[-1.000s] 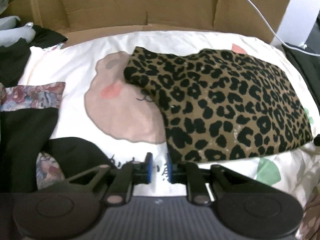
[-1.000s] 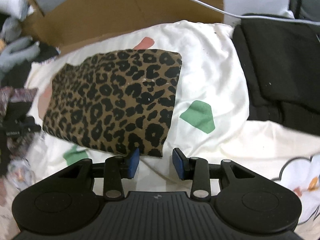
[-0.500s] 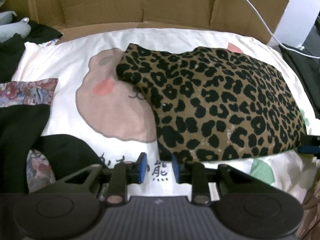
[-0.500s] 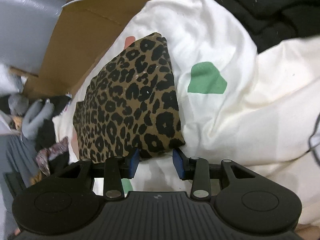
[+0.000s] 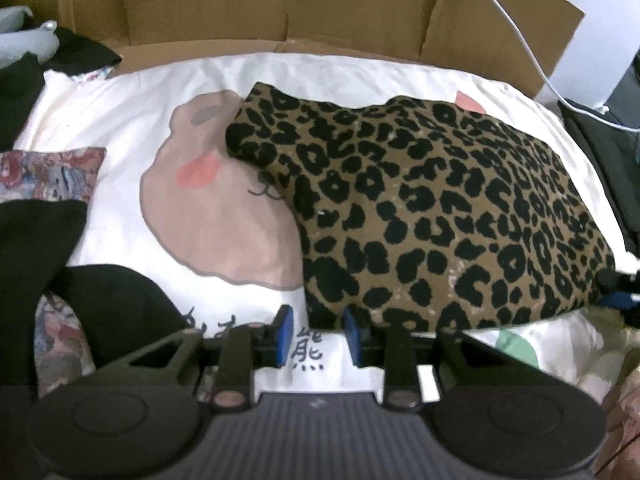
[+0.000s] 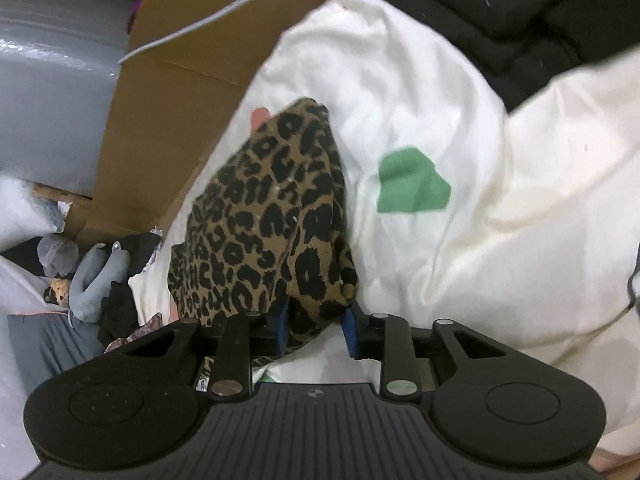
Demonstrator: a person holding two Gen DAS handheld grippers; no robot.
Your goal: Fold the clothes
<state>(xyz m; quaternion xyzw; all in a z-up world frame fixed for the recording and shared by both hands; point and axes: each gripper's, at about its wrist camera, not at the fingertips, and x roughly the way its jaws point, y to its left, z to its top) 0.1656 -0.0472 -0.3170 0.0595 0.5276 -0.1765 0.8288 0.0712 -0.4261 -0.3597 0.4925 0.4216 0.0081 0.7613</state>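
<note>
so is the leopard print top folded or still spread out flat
Folded. The leopard print top lies on the white bedding as a compact thick bundle with rounded doubled edges, no sleeves or hem spread out.

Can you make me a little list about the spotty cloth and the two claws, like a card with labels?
Cloth: folded leopard-print cloth, lying on a white sheet with a bear picture
Left claw: left claw at the cloth's near corner, open, the corner just in front of the gap
Right claw: right claw, a corner of the cloth between its blue pads, which have just been closing; whether they pinch it yet is unclear
Behind: brown cardboard
Nearby: black clothes beside the sheet
</note>
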